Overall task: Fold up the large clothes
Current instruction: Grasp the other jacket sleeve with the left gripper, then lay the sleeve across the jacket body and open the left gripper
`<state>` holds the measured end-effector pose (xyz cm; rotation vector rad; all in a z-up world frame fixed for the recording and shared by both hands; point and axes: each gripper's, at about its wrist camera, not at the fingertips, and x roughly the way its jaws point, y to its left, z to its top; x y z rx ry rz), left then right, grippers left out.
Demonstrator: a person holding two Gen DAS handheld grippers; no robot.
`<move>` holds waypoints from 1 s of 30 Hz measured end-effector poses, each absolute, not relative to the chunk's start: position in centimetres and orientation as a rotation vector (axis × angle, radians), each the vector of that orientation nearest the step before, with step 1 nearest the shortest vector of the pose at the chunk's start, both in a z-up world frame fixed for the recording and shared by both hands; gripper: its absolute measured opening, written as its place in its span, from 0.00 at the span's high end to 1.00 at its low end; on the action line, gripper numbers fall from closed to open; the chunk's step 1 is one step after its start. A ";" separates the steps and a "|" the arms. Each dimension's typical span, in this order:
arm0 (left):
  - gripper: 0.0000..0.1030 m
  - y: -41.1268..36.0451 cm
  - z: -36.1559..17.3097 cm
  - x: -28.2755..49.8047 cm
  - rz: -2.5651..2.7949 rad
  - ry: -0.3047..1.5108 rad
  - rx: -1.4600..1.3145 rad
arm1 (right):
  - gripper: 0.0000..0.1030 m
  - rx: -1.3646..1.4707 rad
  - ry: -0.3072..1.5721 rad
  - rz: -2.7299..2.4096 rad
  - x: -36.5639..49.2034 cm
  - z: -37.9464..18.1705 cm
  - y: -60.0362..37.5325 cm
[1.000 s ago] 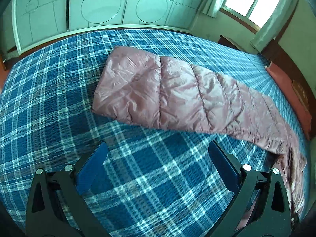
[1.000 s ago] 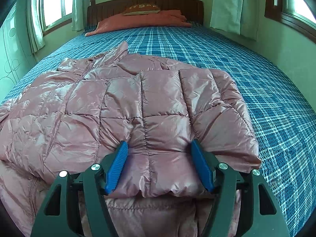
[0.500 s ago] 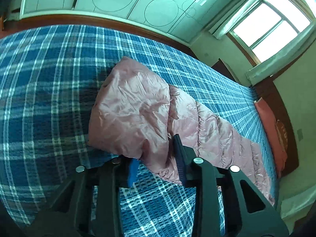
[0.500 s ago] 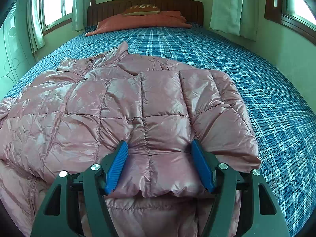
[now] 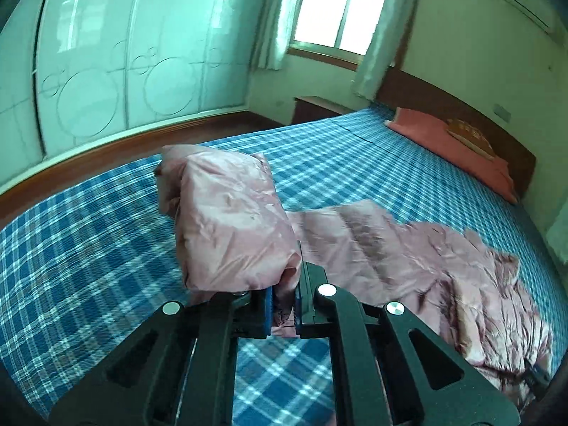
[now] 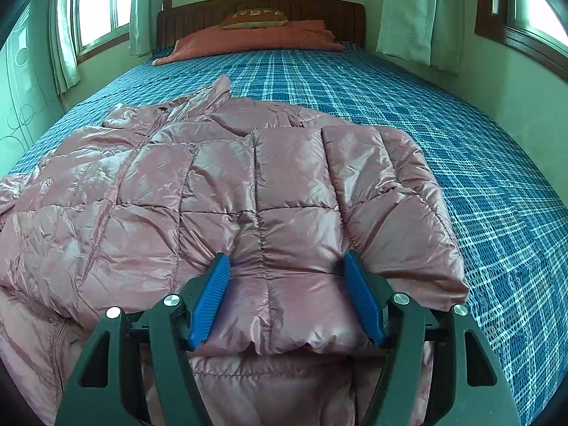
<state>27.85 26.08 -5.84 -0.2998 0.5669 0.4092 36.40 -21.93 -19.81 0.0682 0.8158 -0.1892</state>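
A pink quilted puffer jacket (image 6: 227, 191) lies spread on the blue plaid bed (image 6: 443, 113). One sleeve lies folded over its body. In the left wrist view my left gripper (image 5: 284, 301) is shut on the other sleeve's (image 5: 230, 227) end and holds it raised above the bed; the rest of the jacket (image 5: 408, 255) trails right. My right gripper (image 6: 287, 294) is open, its blue pads (image 6: 211, 294) resting on either side of the folded sleeve's cuff end near the hem.
An orange pillow and folded blanket (image 6: 255, 35) lie at the wooden headboard (image 6: 262, 3). Pale wardrobe doors (image 5: 106, 64) stand past the bed's foot edge. Curtained windows (image 5: 337, 7) line the walls. A small wooden nightstand (image 5: 319, 106) sits beside the bed.
My left gripper closed on the sleeve end and lifted it up off the bed, swinging toward the jacket body. The right gripper has stayed still and open.
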 end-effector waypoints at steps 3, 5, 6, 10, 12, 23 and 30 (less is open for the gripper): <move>0.93 19.7 -6.6 31.2 0.315 0.606 -0.184 | 0.36 0.068 0.816 -0.190 36.4 -19.8 -21.9; 0.93 15.4 -7.7 33.0 0.259 0.638 -0.112 | 0.36 0.068 0.816 -0.190 36.4 -19.8 -21.9; 0.93 13.1 -8.2 34.1 0.232 0.655 -0.074 | 0.36 0.068 0.816 -0.190 36.4 -19.8 -21.9; 0.93 5.6 -9.4 35.9 0.146 0.698 0.027 | 0.36 0.068 0.815 -0.190 36.4 -19.9 -21.9; 0.93 3.2 -10.0 36.2 0.110 0.708 0.062 | 0.36 0.070 0.814 -0.189 36.4 -19.9 -21.9; 0.63 -5.6 -12.4 35.3 0.005 0.766 0.204 | 0.36 0.097 0.822 -0.174 36.4 -19.3 -22.4; 0.53 -4.1 -10.1 32.8 -0.023 0.727 0.190 | 0.36 0.148 0.811 -0.162 35.1 -17.4 -22.4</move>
